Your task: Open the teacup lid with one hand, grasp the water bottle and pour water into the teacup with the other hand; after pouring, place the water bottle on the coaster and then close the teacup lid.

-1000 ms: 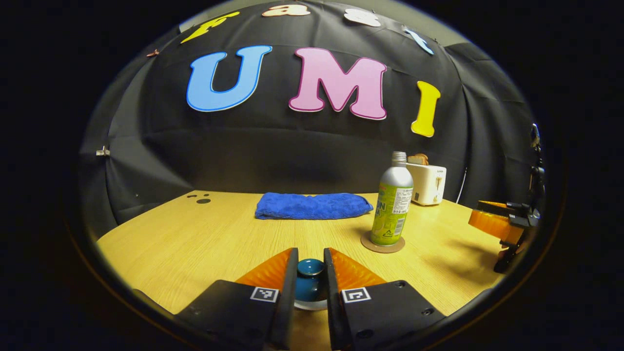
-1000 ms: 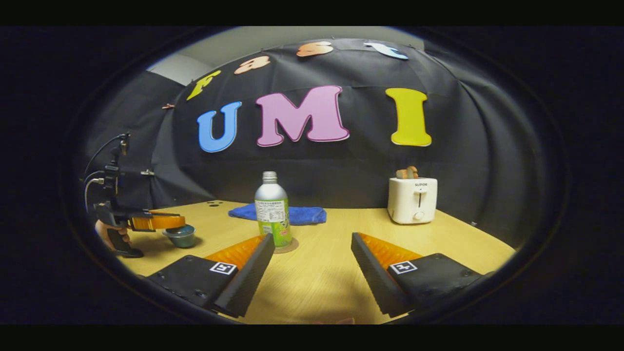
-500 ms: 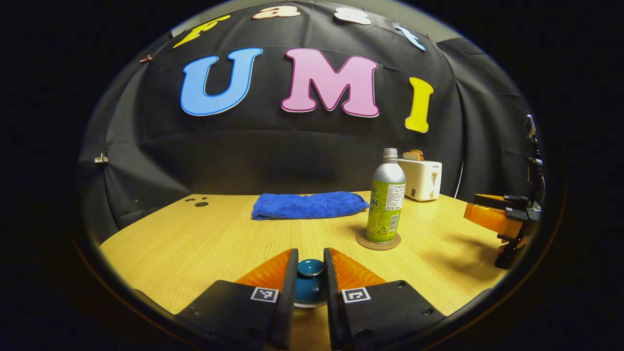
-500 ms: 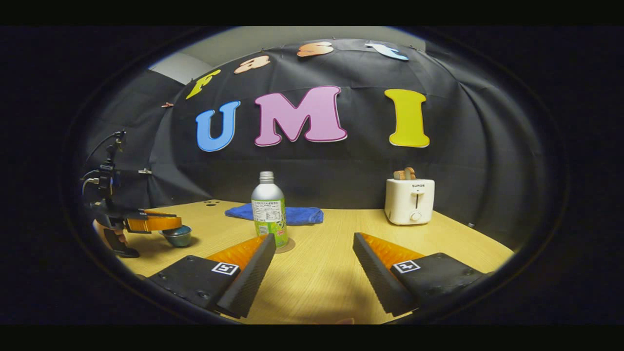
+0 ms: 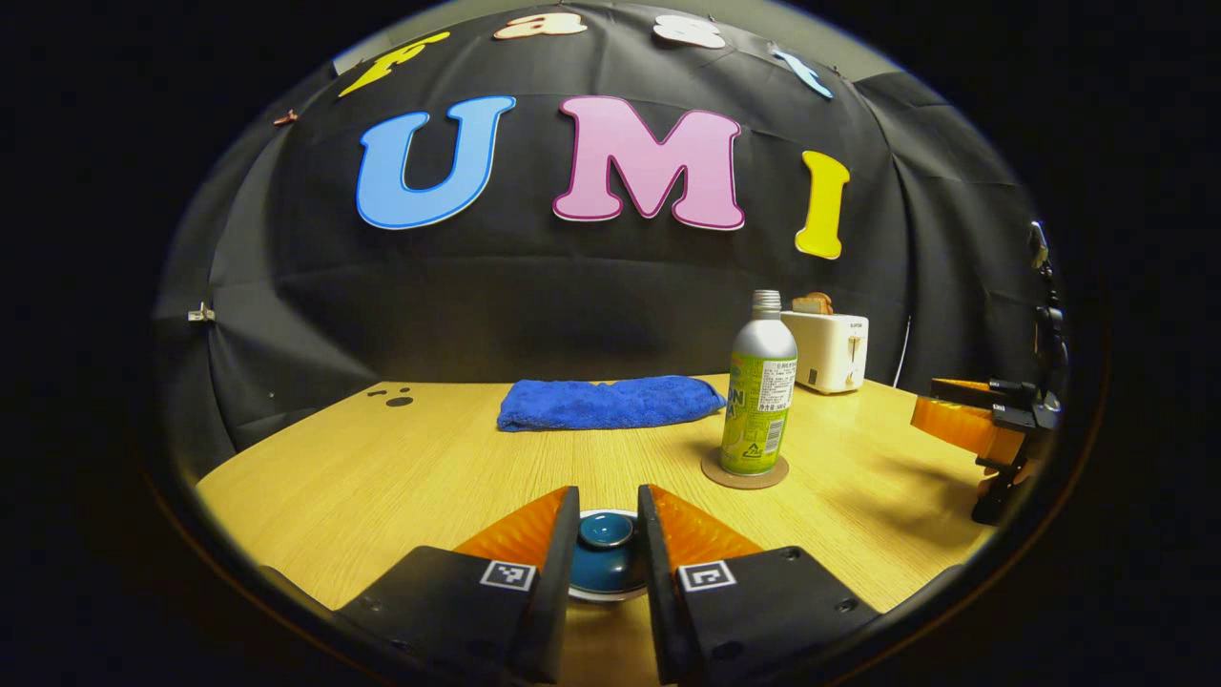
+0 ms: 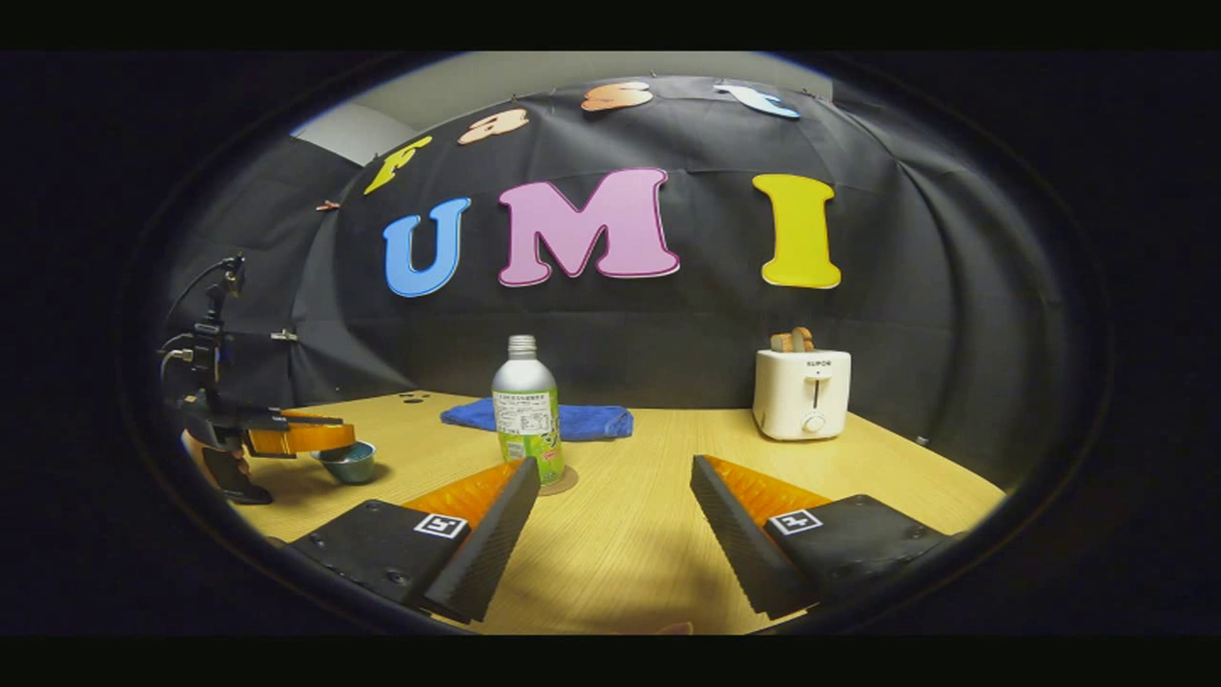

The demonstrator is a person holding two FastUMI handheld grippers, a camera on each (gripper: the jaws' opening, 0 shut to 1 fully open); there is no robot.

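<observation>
— Start closest in. What are the left tongs doing?

— The left gripper [image 5: 608, 493] sits low over the near edge of the table [image 5: 382, 477], one finger on each side of the teal teacup lid [image 5: 605, 558]. The knob is right in the gap and the fingers sit close against the lid's sides. I cannot tell whether both actually press on it.

— And the teacup itself?

— In the right gripper view the teacup [image 6: 351, 466] stands near the table's left edge, directly under that gripper's fingers. In the left gripper view a pale rim peeks out below the lid, so the lid looks seated on the cup or just above it.

— The right tongs?

— The right gripper [image 6: 612, 468] is released, jaws spread wide with nothing between them, hovering over the near edge, well apart from the cup.

— Farther in?

— The water bottle [image 5: 758, 401] stands upright on the round coaster [image 5: 744, 481], about midway across the surface and a little toward the right edge. Neither gripper touches it.

— And the back?

— A folded blue towel [image 5: 610, 403] lies along the far edge, behind the bottle. A white toaster [image 5: 832, 353] sits by the far right corner with bread [image 5: 813, 303] poking out of the top
</observation>
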